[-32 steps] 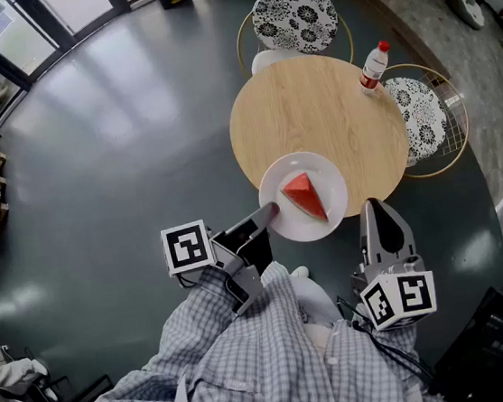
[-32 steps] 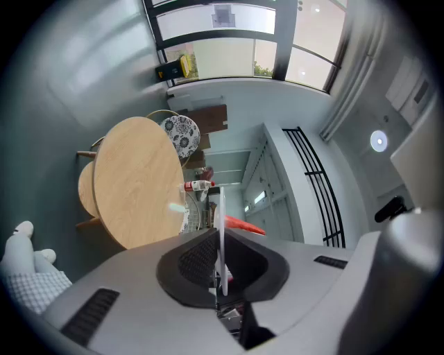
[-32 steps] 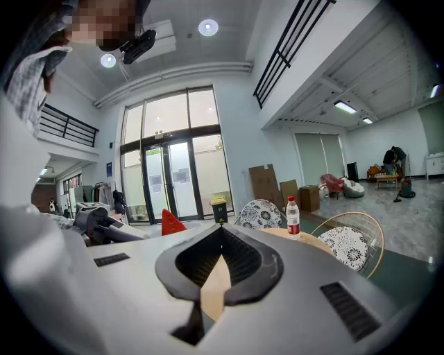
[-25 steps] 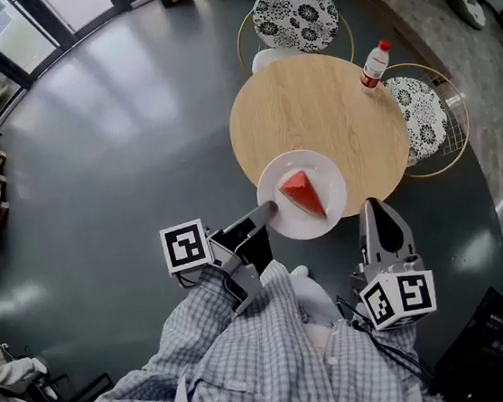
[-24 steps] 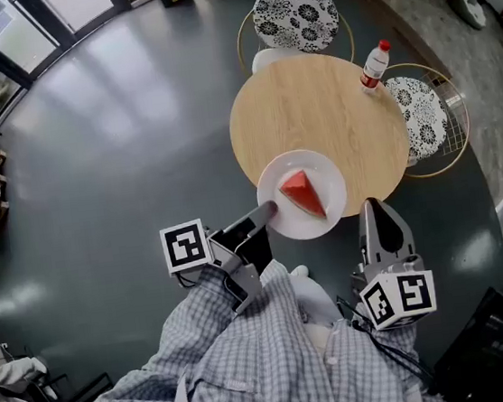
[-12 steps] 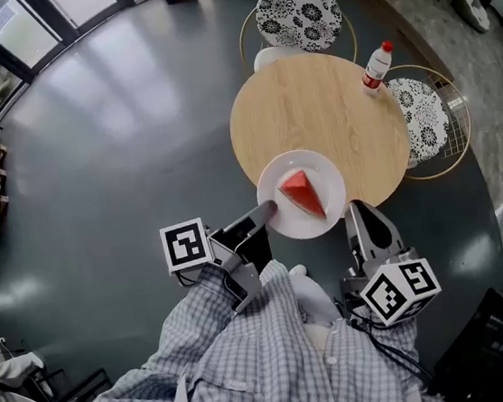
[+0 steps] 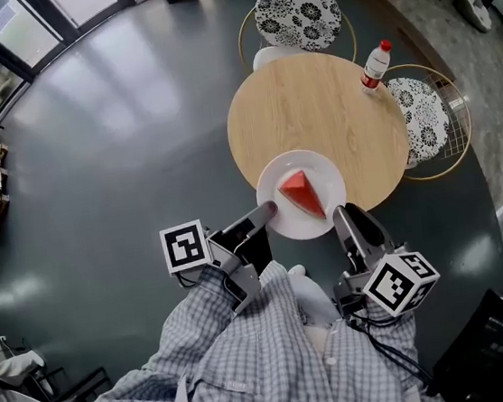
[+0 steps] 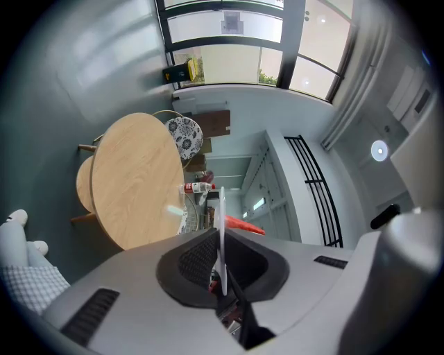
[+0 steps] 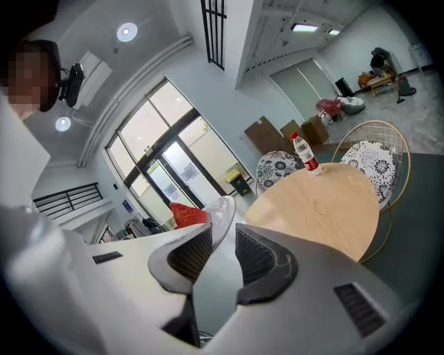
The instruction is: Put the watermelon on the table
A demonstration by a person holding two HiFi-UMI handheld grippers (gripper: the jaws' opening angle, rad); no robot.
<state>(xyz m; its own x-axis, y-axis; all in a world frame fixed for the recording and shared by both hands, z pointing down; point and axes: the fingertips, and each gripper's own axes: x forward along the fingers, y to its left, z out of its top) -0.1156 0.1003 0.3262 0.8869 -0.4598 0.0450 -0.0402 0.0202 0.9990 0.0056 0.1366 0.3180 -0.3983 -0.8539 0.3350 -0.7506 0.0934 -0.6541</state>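
A red watermelon wedge (image 7: pixel 301 194) lies on a white plate (image 7: pixel 284 225) that hangs just over the near edge of the round wooden table (image 7: pixel 313 106). My left gripper (image 7: pixel 269 210) is shut on the plate's left rim; in the left gripper view the plate (image 8: pixel 221 222) stands edge-on between the pads. My right gripper (image 7: pixel 343 218) is at the plate's near right rim. In the right gripper view the rim (image 9: pixel 220 211) sits in the gap between open jaws, with the wedge (image 9: pixel 186 215) behind it.
A water bottle (image 7: pixel 374 67) stands at the table's far right edge. Two patterned chairs (image 7: pixel 294 15) (image 7: pixel 423 115) flank the table at the back and right. Dark floor lies all around; the person's checked shirt (image 7: pixel 254 368) fills the bottom.
My right gripper has rolled and shifted left and forward to the plate's rim. The left gripper, plate and watermelon have stayed put.
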